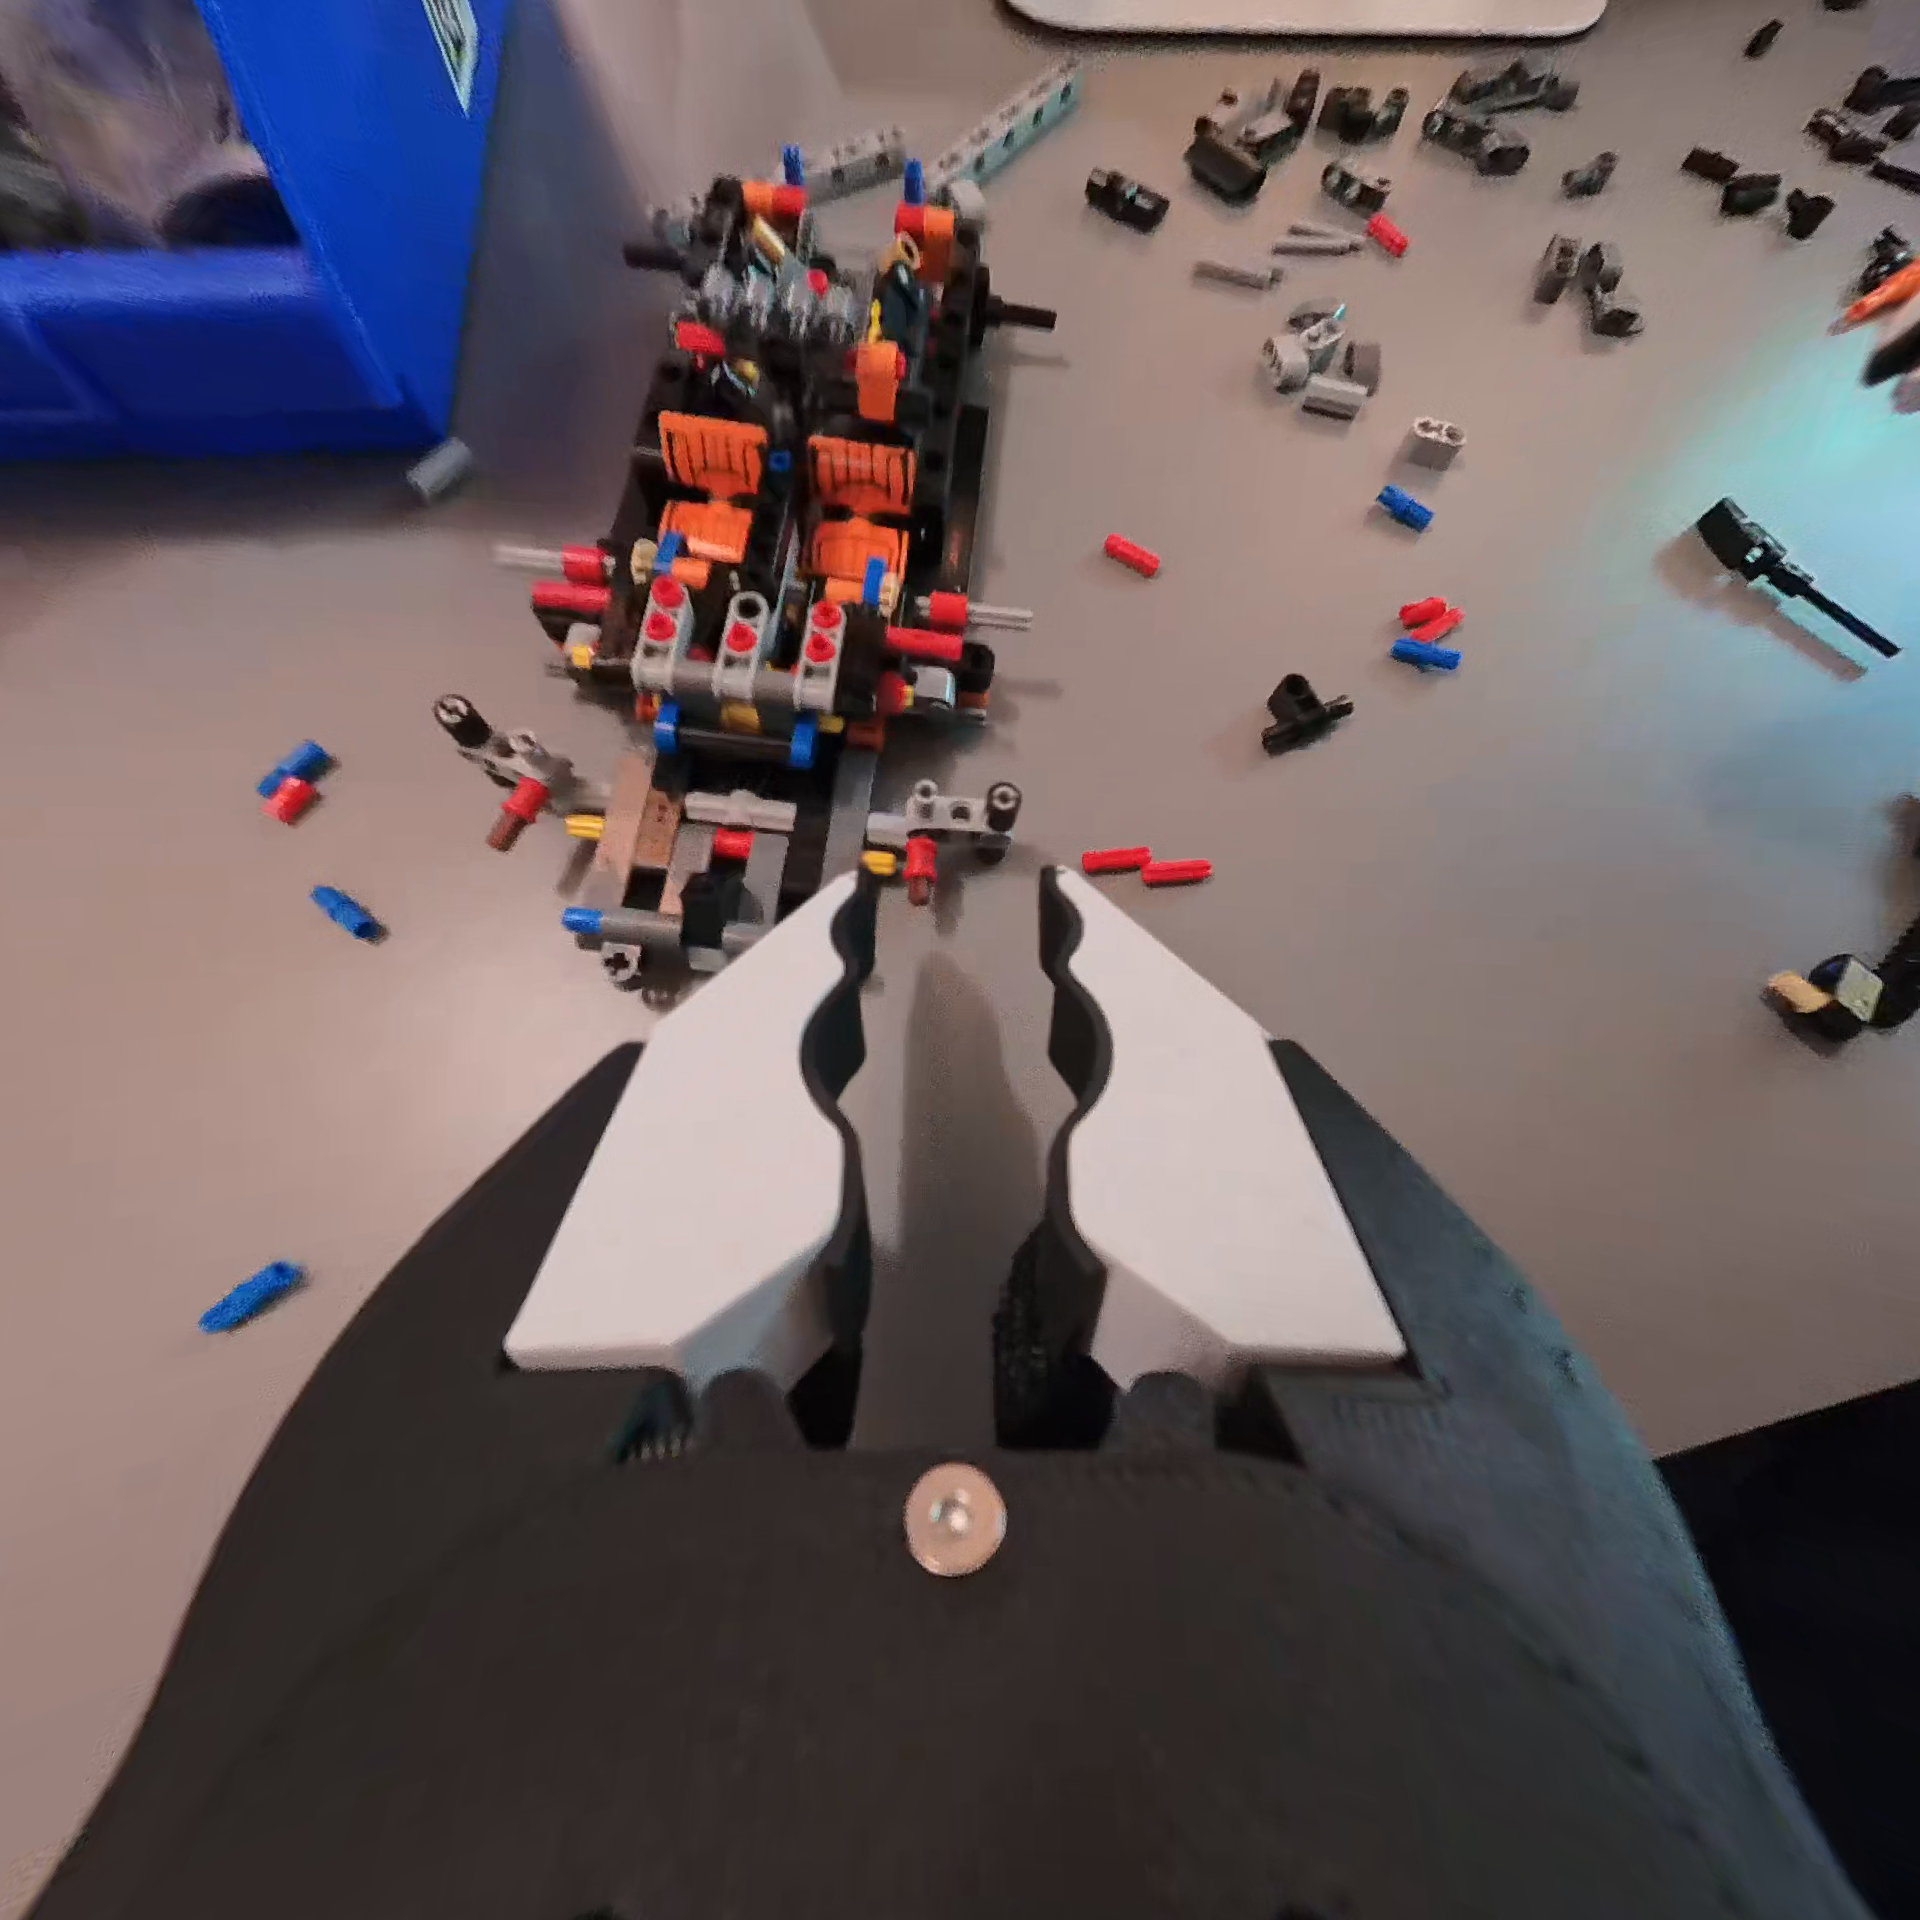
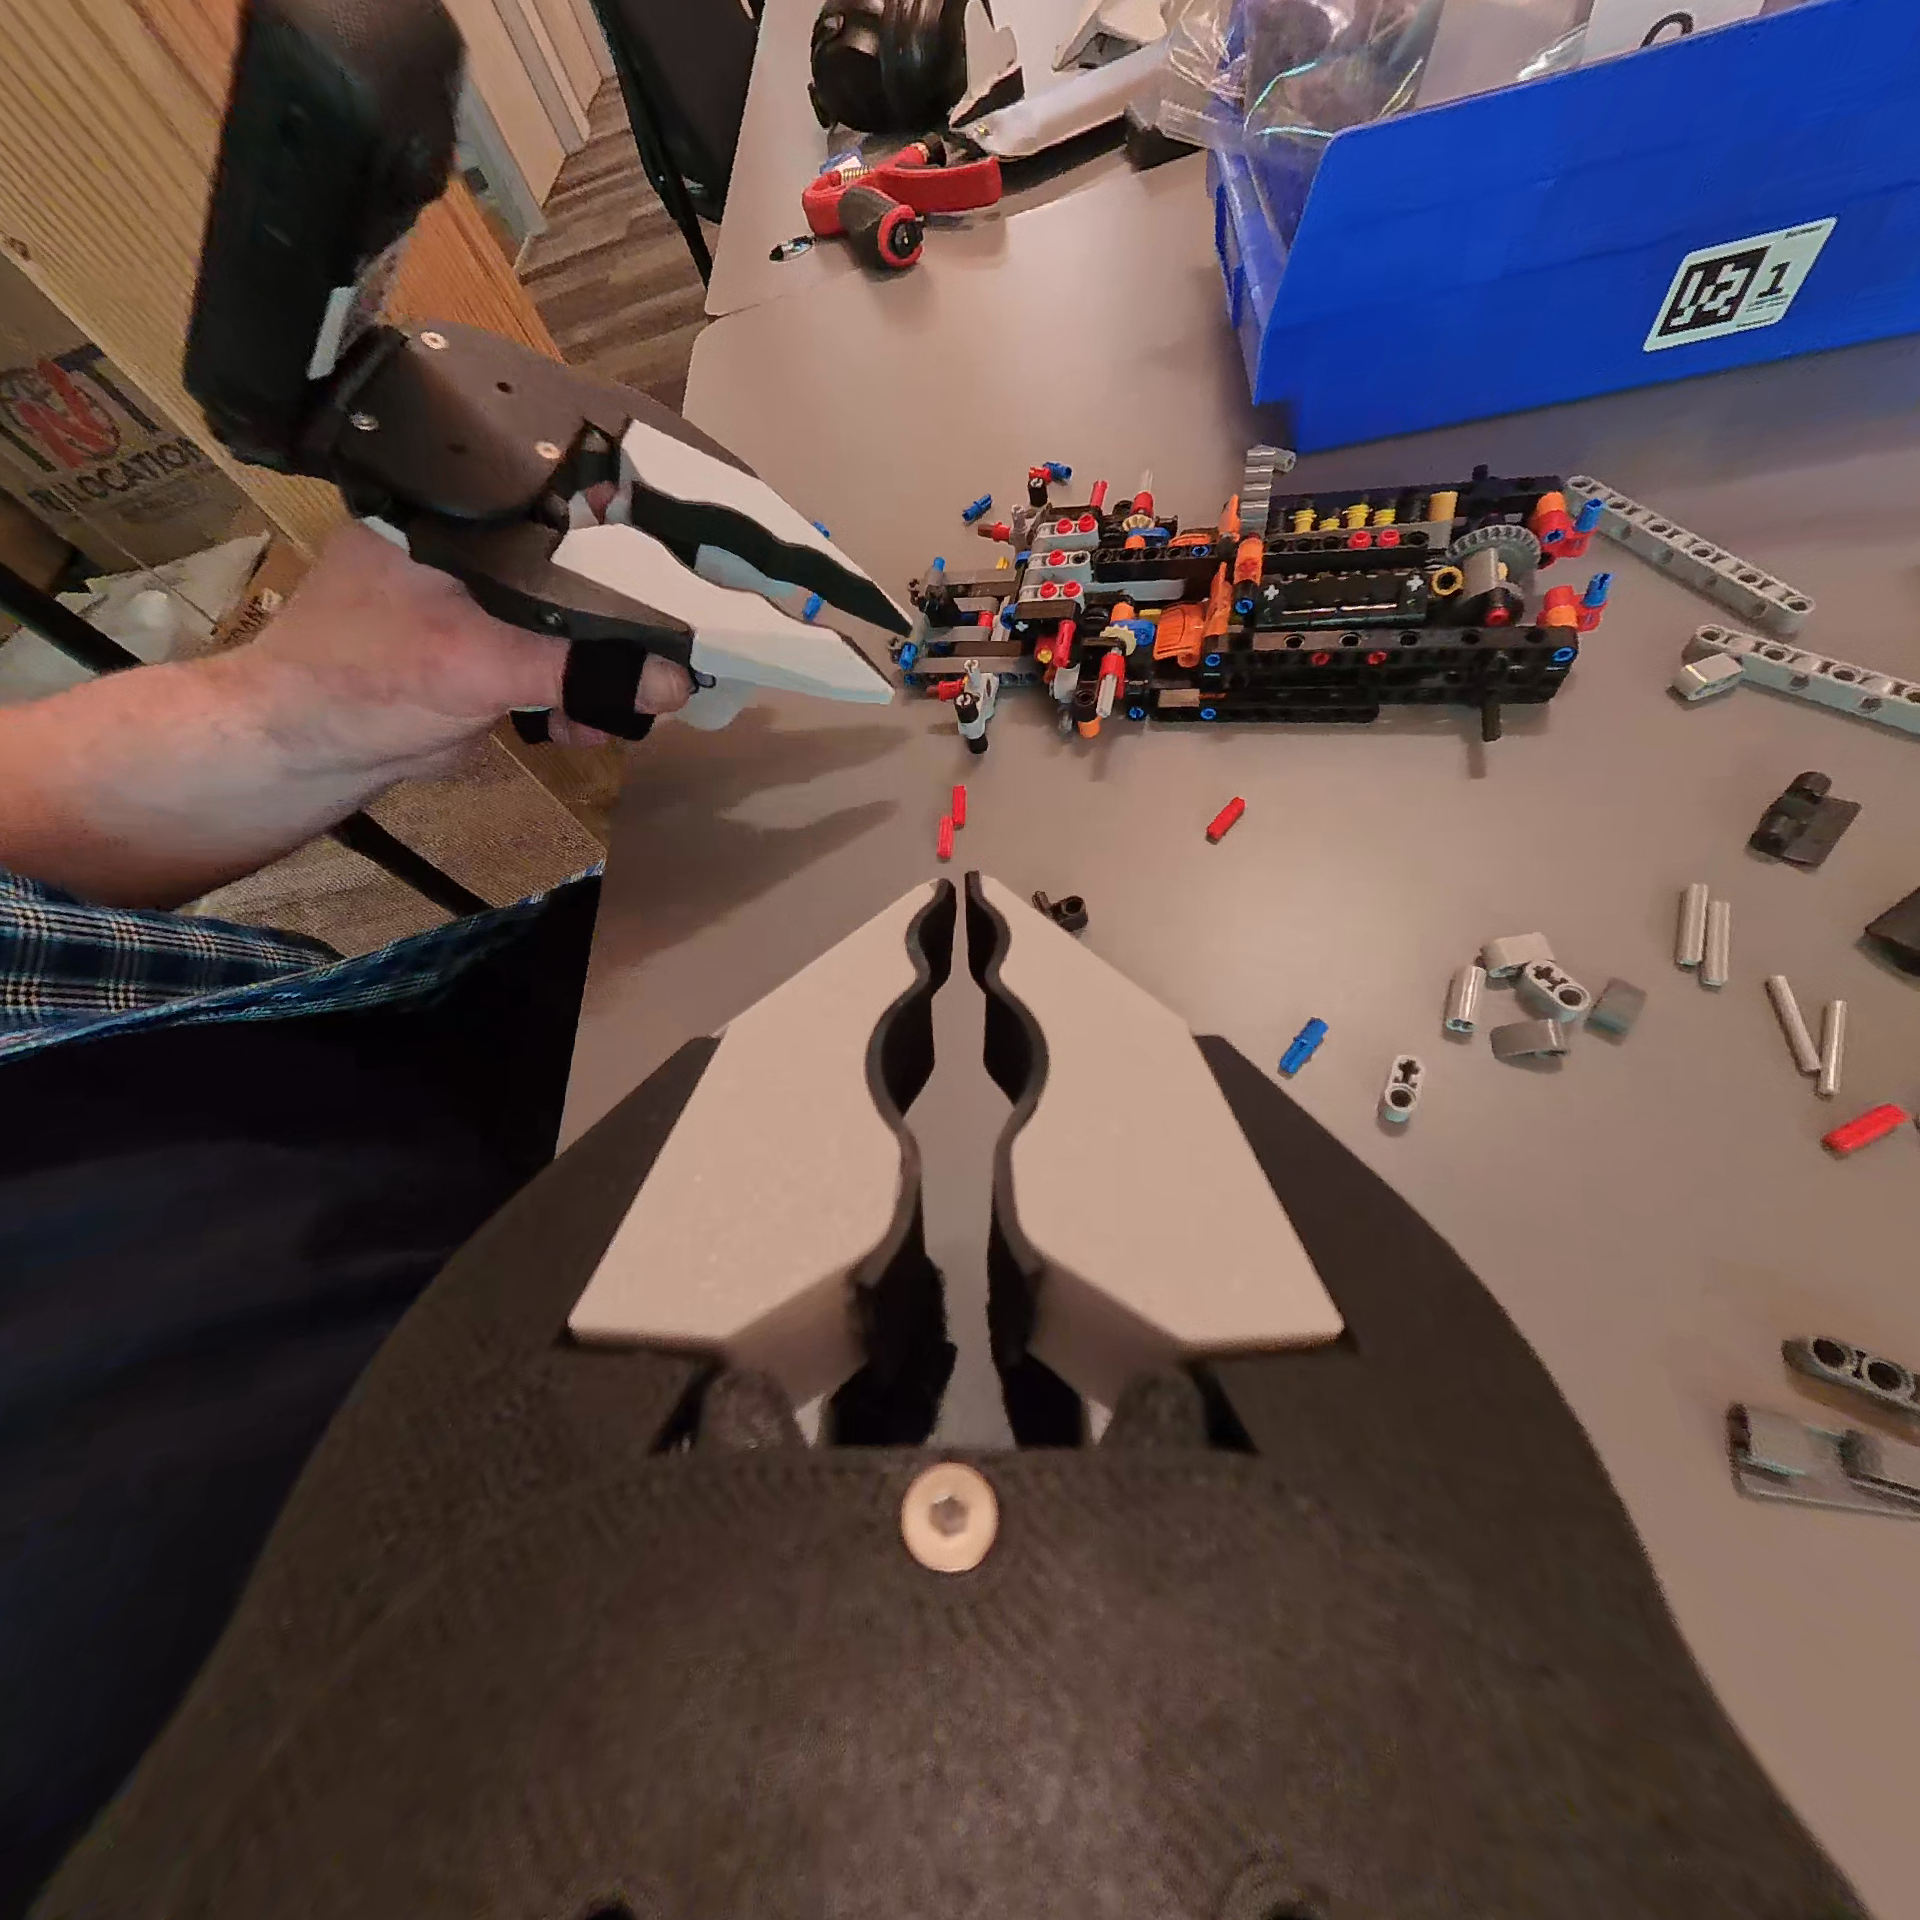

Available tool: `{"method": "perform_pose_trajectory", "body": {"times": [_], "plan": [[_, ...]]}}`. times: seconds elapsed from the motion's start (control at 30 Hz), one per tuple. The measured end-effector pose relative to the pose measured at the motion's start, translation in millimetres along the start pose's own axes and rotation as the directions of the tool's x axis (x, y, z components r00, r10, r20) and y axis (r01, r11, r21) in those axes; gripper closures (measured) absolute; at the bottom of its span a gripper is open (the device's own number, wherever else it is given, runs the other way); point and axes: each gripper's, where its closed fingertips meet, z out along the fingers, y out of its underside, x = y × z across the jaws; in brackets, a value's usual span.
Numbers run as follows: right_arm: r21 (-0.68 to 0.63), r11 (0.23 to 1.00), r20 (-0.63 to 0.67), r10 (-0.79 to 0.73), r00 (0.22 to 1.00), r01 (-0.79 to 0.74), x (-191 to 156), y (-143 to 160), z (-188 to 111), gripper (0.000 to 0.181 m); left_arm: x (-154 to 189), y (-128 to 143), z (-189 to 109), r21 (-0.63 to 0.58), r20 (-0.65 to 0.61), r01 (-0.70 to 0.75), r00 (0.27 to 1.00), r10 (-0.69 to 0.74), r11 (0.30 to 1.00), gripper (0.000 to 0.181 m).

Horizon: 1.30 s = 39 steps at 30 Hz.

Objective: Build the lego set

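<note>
A partly built Lego chassis (image 1: 790, 499), black with orange seats and red and blue pins, lies on the grey table. It also shows in the right wrist view (image 2: 1247, 613). My left gripper (image 1: 954, 883) is open and empty, its fingertips just short of the chassis's near end. In the right wrist view the left gripper (image 2: 896, 657) is held by a hand at the chassis's left end. My right gripper (image 2: 958, 885) is shut with nothing between its fingers, over bare table in front of the chassis. Two red pins (image 2: 951, 821) lie just beyond its tips.
A blue bin (image 1: 343, 208) stands behind the chassis and also shows in the right wrist view (image 2: 1558, 260). Loose red and blue pins (image 1: 1429, 634), grey connectors (image 2: 1527, 987), grey beams (image 2: 1704, 561) and black parts (image 1: 1351, 114) are scattered to the right. The table edge (image 2: 582, 935) is on the left.
</note>
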Motion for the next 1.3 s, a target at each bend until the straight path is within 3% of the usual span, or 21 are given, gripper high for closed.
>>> {"method": "perform_pose_trajectory", "body": {"times": [0.03,0.5,0.7,0.8,0.97,1.1,1.3], "plan": [[-0.001,1.0,0.004,0.002,1.0,-0.002,0,0,1,0.181,1,2,3,-0.004,-0.007,0.005,1.0,-0.005,1.0,0.151],[-0.018,1.0,-0.007,-0.011,1.0,0.011,-4,0,3,0.181,8,1,15,0.002,-0.026,-0.003,1.0,0.003,1.0,0.157],[-0.016,1.0,-0.007,-0.008,1.0,0.008,-3,0,3,0.181,26,-7,6,0.063,-0.138,0.023,0.99,-0.015,0.998,0.157],[-0.017,1.0,-0.009,-0.01,1.0,0.01,-3,0,3,0.181,0,-4,1,0.07,-0.012,0.03,1.0,-0.029,0.997,0.158],[-0.017,1.0,-0.004,-0.008,1.0,0.007,-3,0,4,0.181,8,13,15,-0.028,-0.061,0.06,0.996,-0.061,0.998,0.152],[-0.015,1.0,-0.009,-0.009,1.0,0.008,-3,-1,2,0.181,19,12,17,-0.028,-0.085,0.037,0.996,-0.039,0.999,0.154],[-0.016,1.0,-0.008,-0.01,1.0,0.01,-3,-1,2,0.181,9,-6,-3,0.072,-0.089,0.039,0.995,-0.032,0.997,0.152]]}}
